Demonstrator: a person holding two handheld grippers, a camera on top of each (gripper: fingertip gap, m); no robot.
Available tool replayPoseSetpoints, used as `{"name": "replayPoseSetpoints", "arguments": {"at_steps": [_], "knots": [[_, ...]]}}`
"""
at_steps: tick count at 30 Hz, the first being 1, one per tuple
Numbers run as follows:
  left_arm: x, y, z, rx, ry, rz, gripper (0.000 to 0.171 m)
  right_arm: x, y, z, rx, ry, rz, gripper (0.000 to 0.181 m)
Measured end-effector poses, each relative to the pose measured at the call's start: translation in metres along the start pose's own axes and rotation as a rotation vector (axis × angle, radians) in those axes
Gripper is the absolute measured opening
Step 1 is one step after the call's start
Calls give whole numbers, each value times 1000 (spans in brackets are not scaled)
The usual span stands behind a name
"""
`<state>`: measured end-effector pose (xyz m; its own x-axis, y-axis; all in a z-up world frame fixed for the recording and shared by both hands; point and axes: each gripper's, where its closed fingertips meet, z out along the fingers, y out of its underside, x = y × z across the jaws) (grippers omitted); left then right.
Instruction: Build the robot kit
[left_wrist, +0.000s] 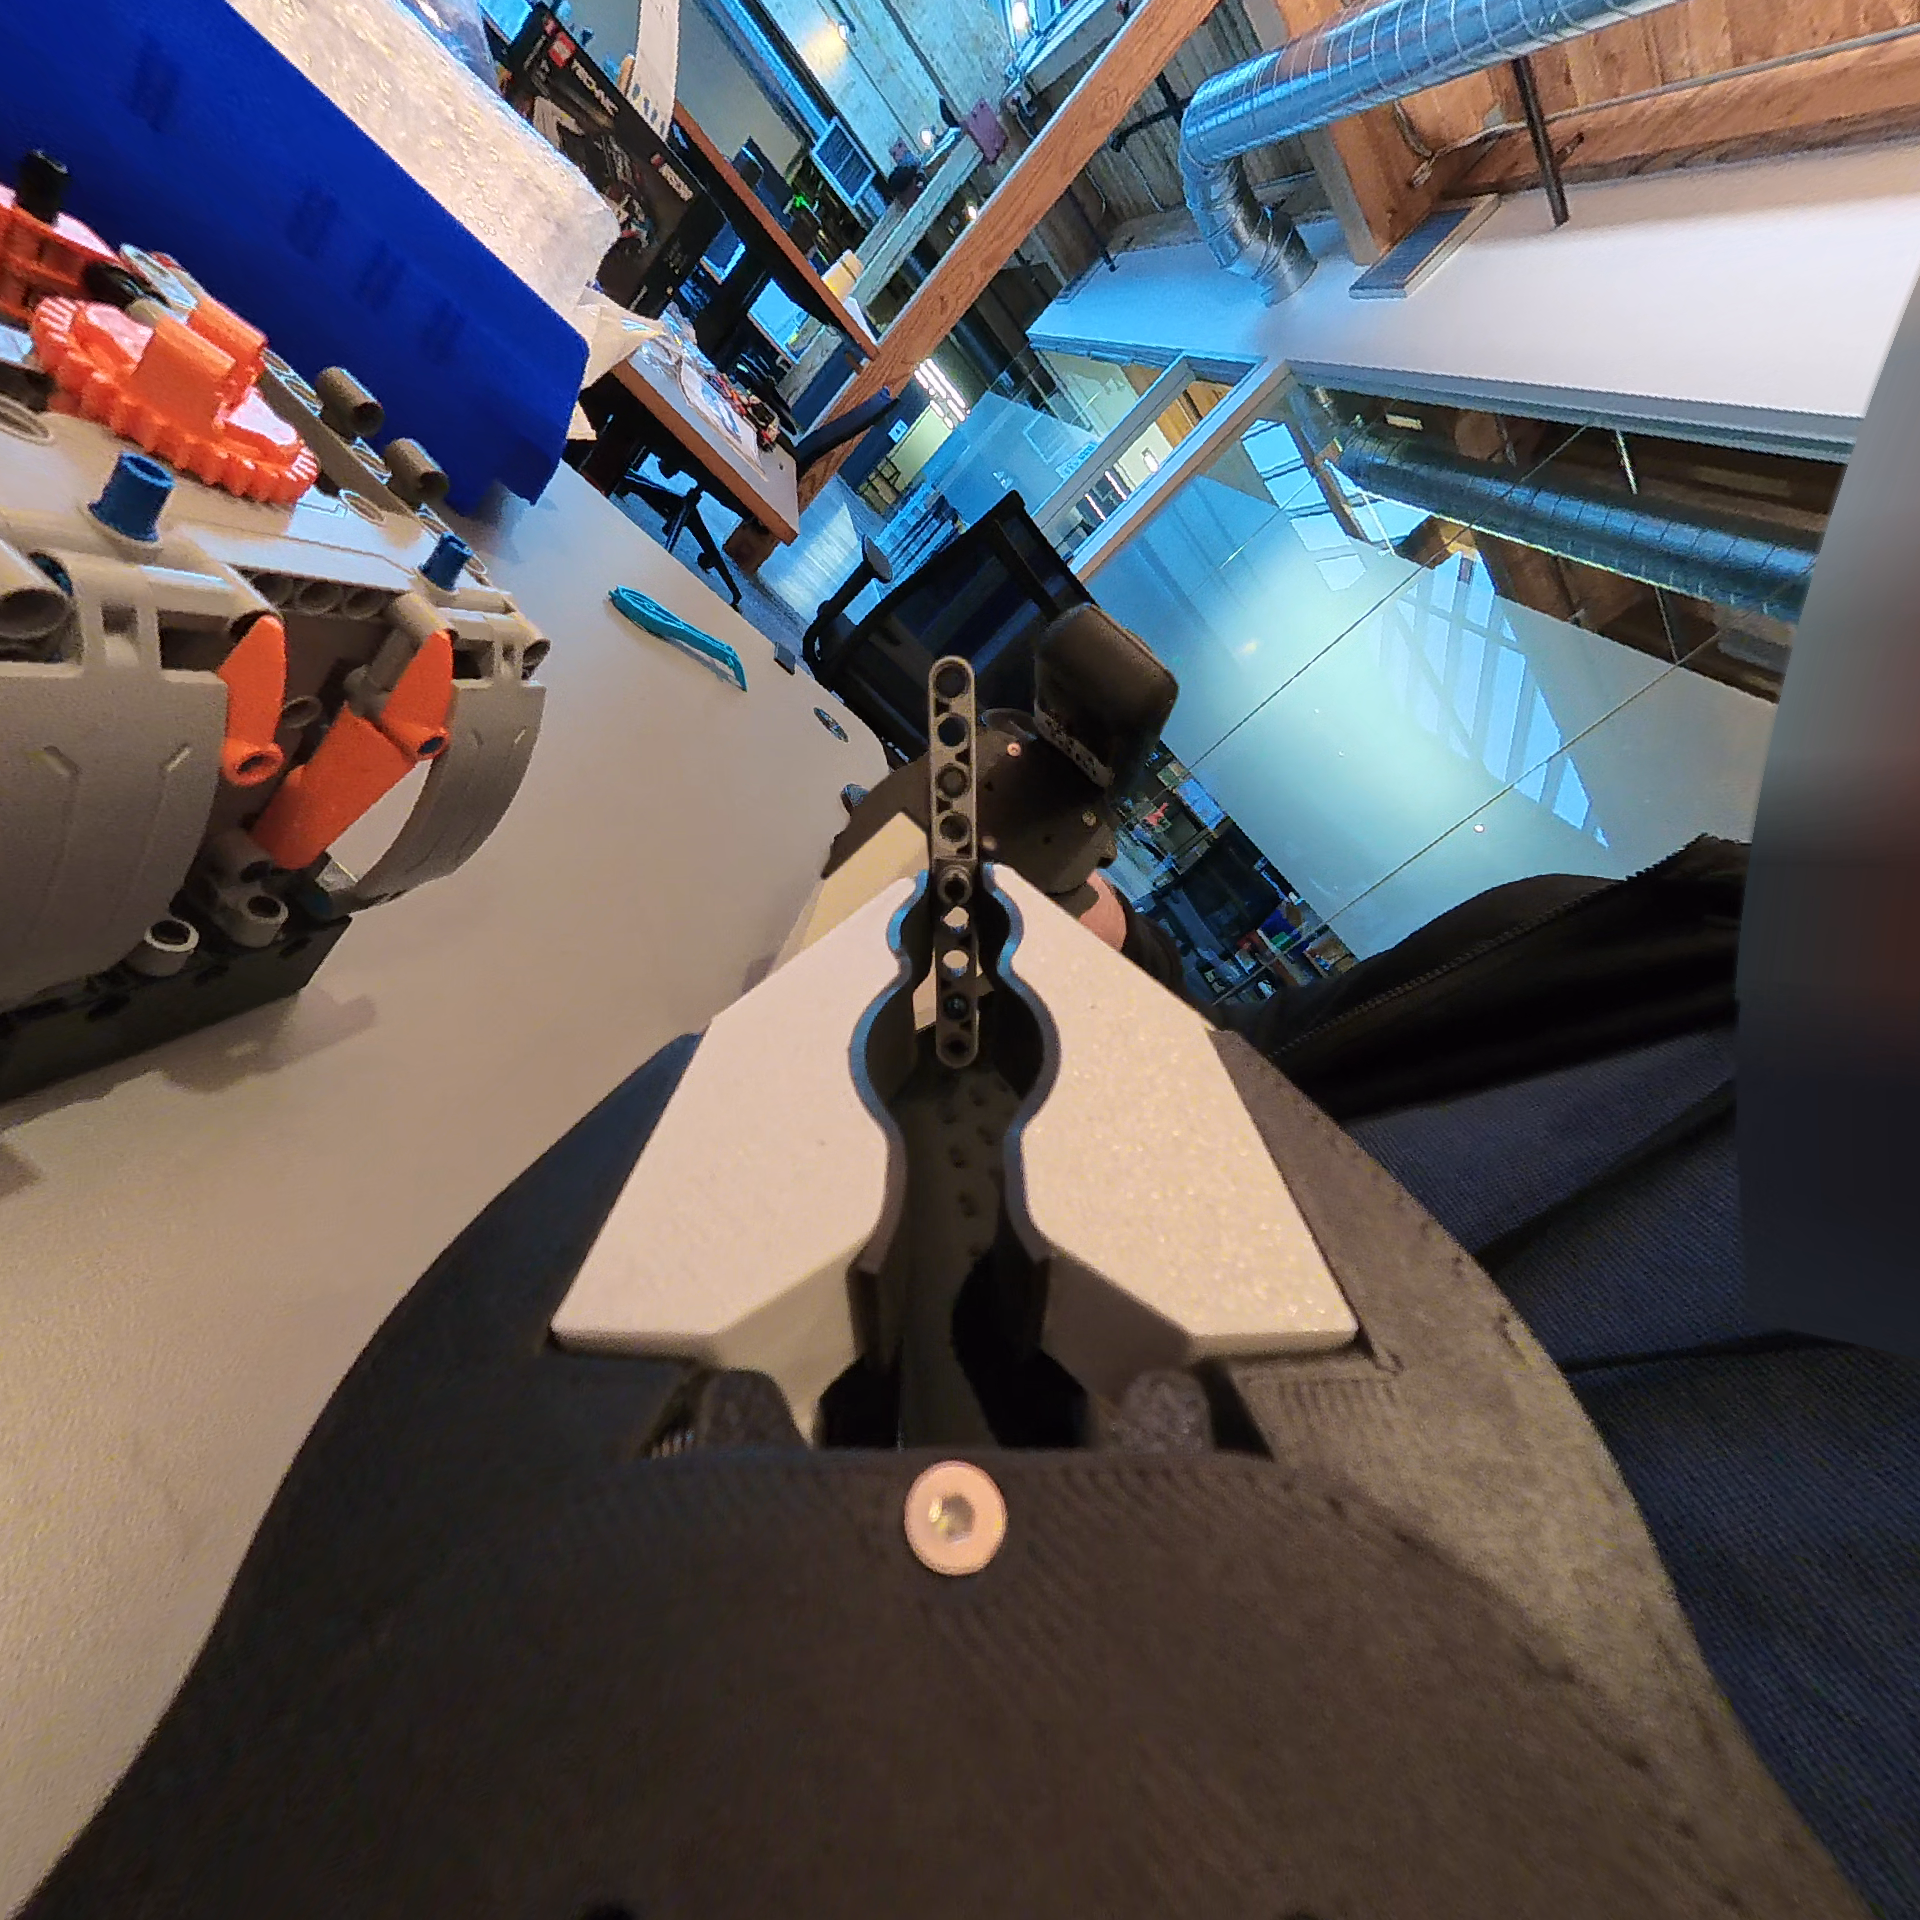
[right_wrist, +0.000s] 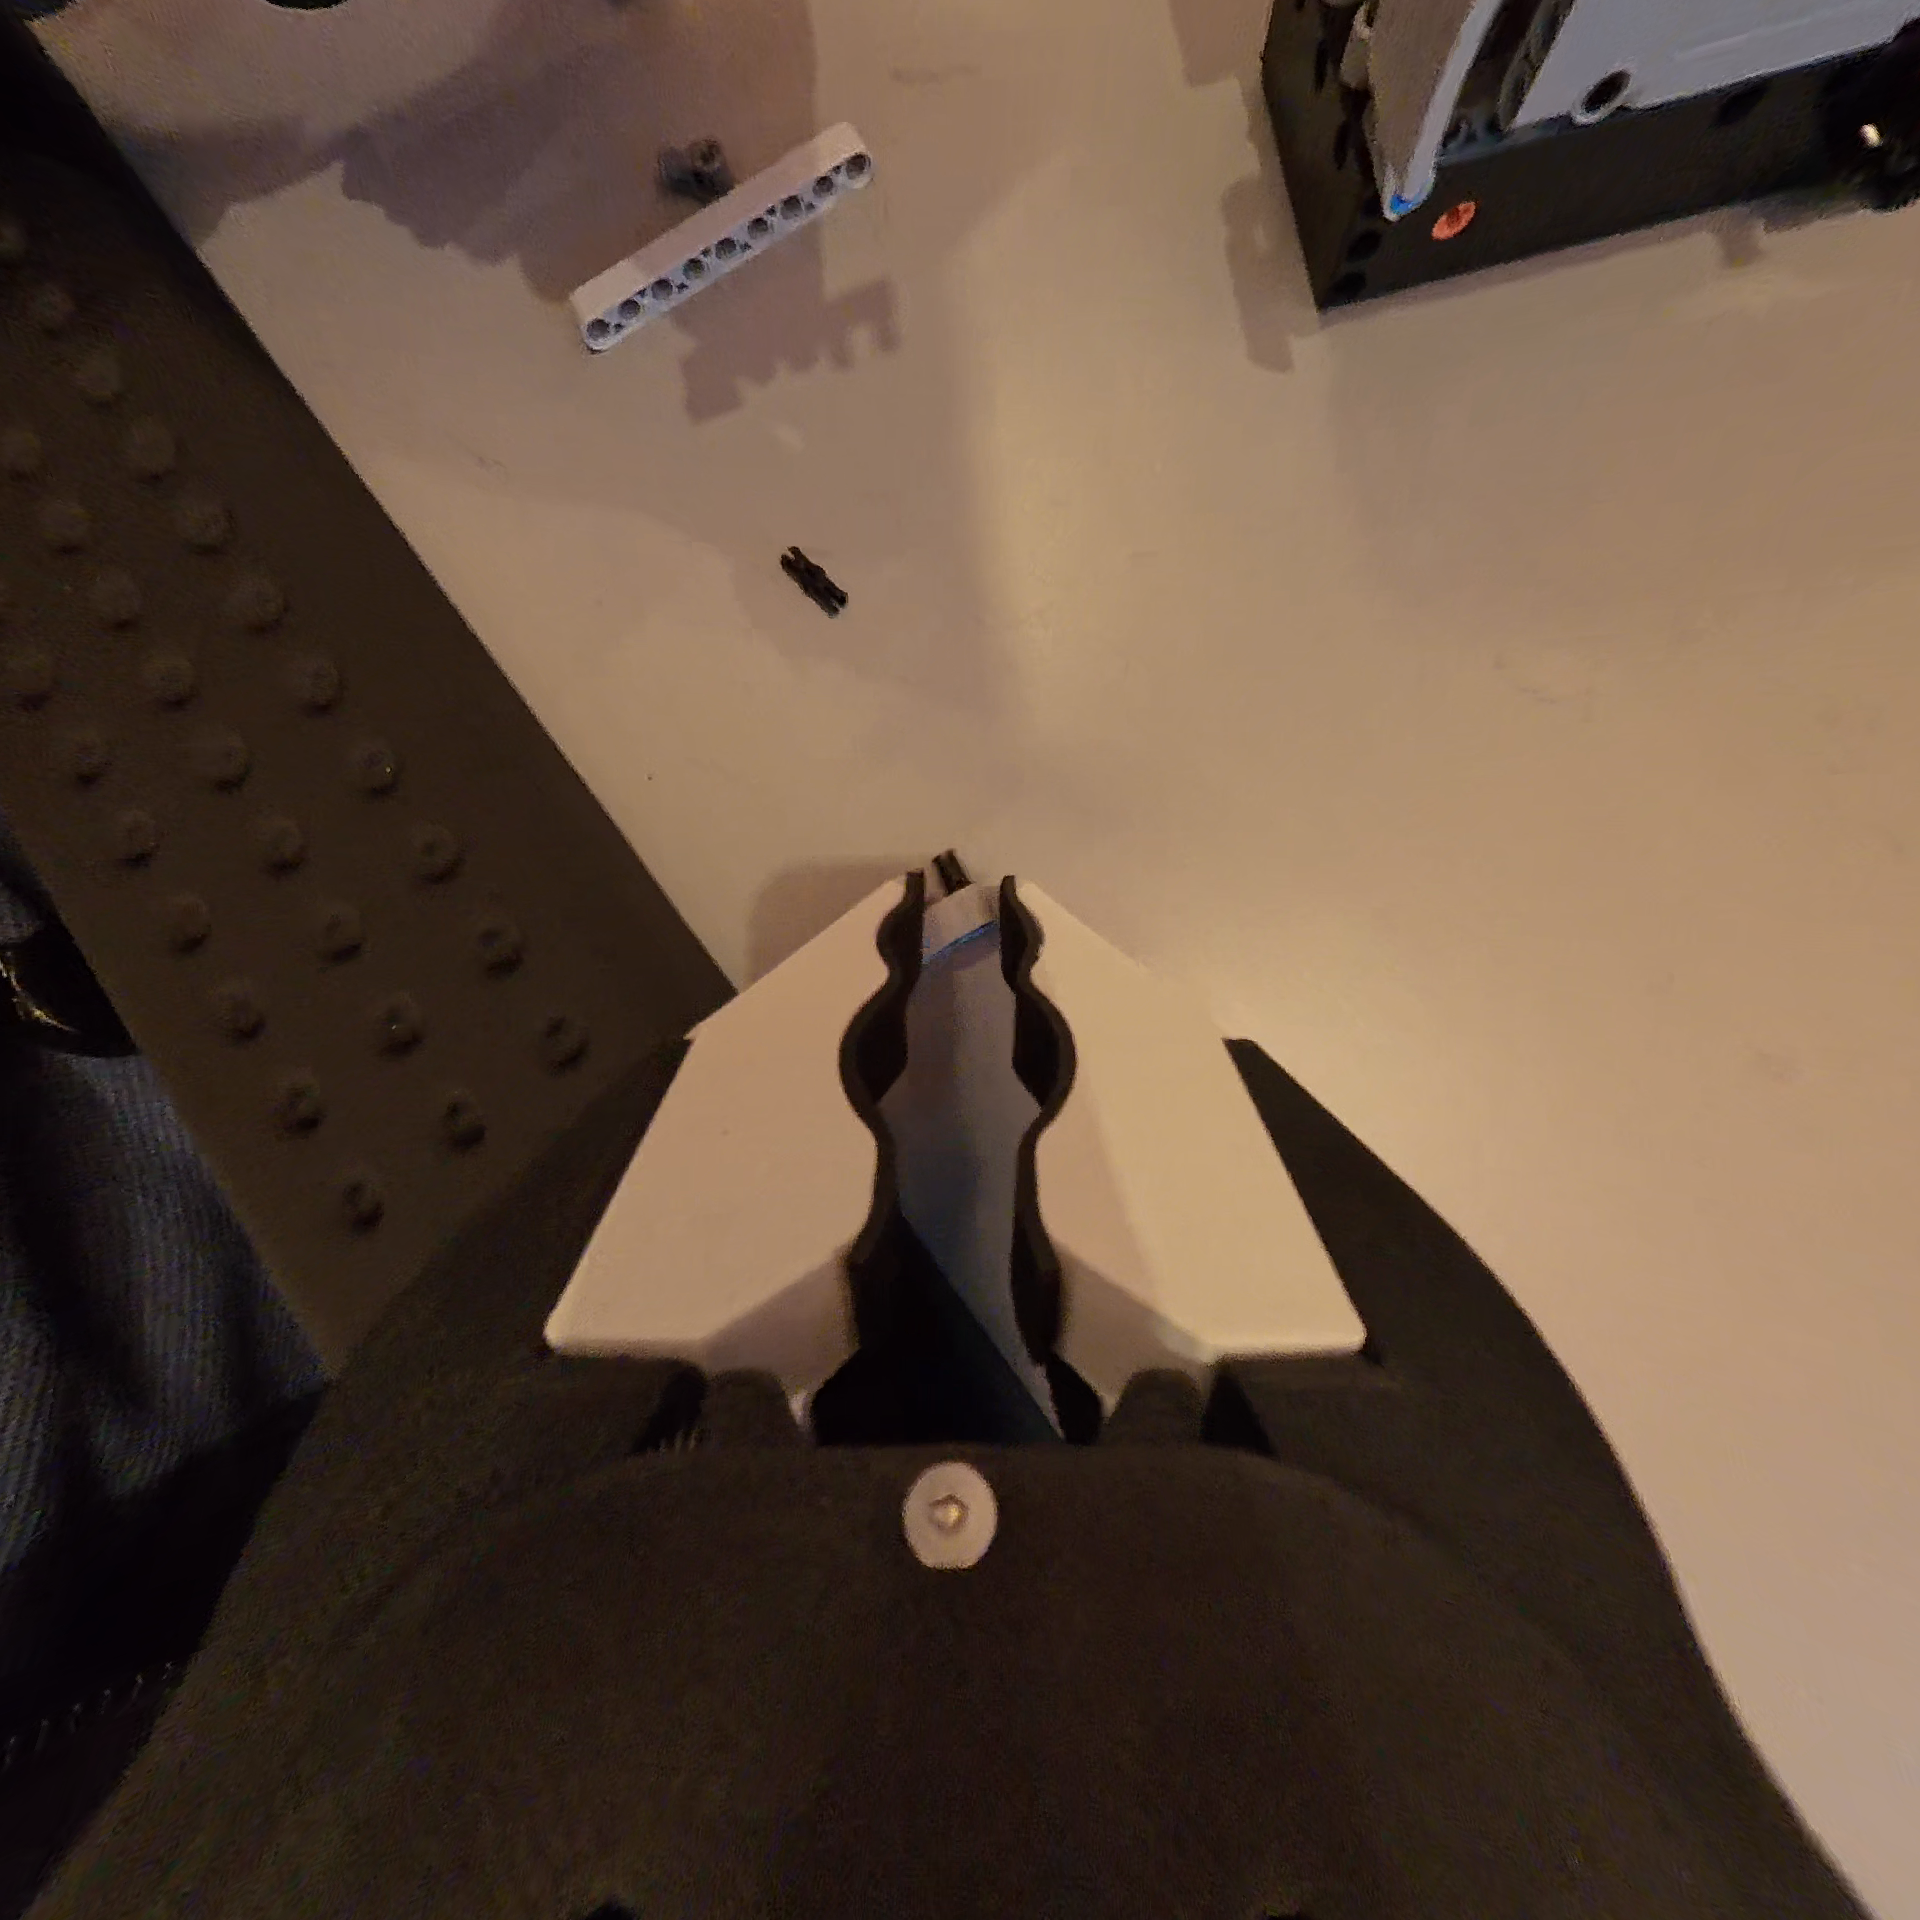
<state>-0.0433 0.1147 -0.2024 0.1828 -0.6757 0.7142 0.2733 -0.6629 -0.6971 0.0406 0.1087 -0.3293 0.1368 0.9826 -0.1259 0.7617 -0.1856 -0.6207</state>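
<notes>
While left hand-held gripper grips grey beam, boxed-set branding blurred

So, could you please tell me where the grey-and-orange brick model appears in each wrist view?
Left wrist view: the brick model sits at the left edge, orange gears on top.
Right wrist view: only its black base and a grey panel show, top right corner.
Shared landmark: the white table under it.

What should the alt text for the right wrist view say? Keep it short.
The right gripper is shut on a grey panel piece, tip just above a pale table. A small black pin and a white beam with holes lie ahead.
</notes>
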Motion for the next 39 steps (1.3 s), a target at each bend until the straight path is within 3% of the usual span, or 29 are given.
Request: {"name": "replayPoseSetpoints", "arguments": {"at_steps": [8, 15, 18, 25, 31, 39], "knots": [[1, -1, 0, 0, -4, 12, 4, 3, -7, -12, 22, 0, -2, 16], [1, 1, 2, -11, -5, 13, 4, -9, 8, -7, -76, -55, 72, 26], [1, 1, 2, -12, -7, 14, 4, -9, 5, -2, -82, -23, 44, 8], [1, 1, 2, -16, -10, 20, 4, -4, -1, 0, -64, -24, 11, 5], [0, 1, 3, -7, -18, 21, 4, 0, -22, -6, 48, -40, 8, 5], [6, -4, 5, 35, 3, 45, 4, -2, -91, -39, 401, -109, 45, 5]]}}
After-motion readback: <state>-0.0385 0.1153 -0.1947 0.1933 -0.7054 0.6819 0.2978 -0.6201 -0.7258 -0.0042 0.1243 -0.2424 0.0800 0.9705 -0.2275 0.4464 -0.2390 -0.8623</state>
